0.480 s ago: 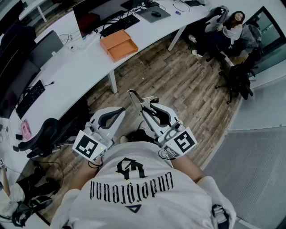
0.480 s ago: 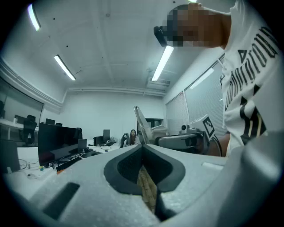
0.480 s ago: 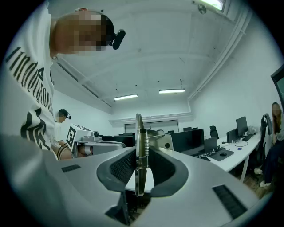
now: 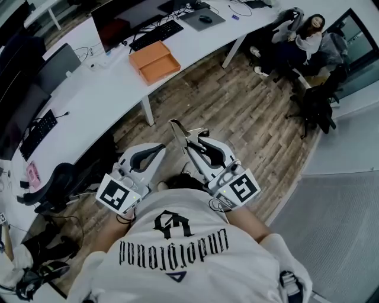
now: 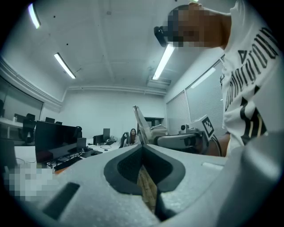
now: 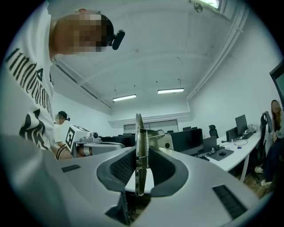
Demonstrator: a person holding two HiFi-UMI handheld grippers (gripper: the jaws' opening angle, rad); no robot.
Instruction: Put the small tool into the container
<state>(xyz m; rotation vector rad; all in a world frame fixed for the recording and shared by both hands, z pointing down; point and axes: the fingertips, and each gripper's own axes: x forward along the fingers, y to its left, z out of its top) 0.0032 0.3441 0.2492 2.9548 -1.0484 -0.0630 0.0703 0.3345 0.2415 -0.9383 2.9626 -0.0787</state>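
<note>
My right gripper is shut on the small tool, a thin metal piece with a spring that sticks out forward and up past the fingertips. In the right gripper view the small tool stands on edge between the dark pads of the right gripper. My left gripper is held beside it, shut and holding nothing; in its own view the left gripper has its tips together. The orange container, an open shallow tray, lies on the white desk ahead and to the left, well away from both grippers.
The curved desk carries a keyboard, a monitor, a mouse pad and cables. An office chair stands at the left. A person sits at the far right. Wooden floor lies between me and the desk.
</note>
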